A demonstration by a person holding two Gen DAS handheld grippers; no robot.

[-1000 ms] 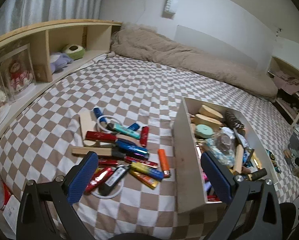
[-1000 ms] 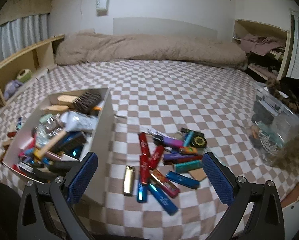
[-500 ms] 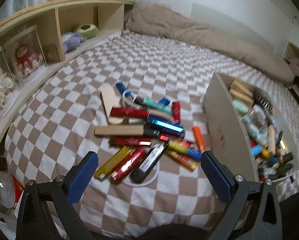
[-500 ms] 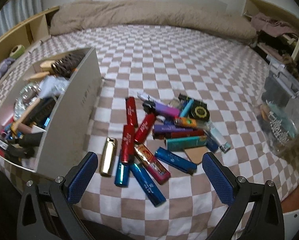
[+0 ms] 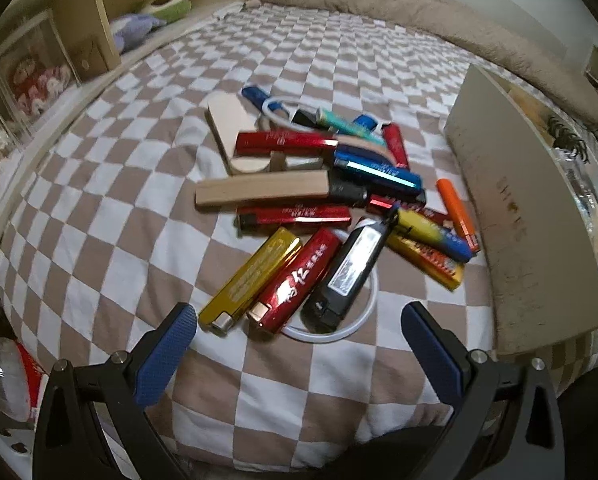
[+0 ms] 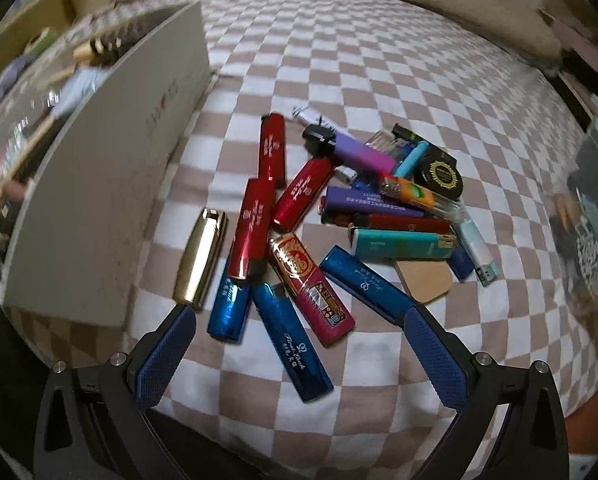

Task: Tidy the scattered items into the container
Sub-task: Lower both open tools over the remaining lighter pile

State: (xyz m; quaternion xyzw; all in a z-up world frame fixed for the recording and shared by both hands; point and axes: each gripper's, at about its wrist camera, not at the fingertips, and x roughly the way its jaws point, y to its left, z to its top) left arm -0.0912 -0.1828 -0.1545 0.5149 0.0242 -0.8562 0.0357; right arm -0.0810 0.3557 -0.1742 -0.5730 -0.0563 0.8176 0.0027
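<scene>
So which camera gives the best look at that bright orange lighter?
The left wrist view: the orange lighter lies whole and unobstructed beside the container. The right wrist view shows a different pile on the container's other side, not that lighter.

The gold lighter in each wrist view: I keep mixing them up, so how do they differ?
The left-view gold lighter is flat-faced with embossed print and lies against a red lighter. The right-view gold lighter is rounded, plain and mirror-shiny, lying apart from the pile beside the box. Both are gold, slim and flat on the checkered bedsheet.
</scene>
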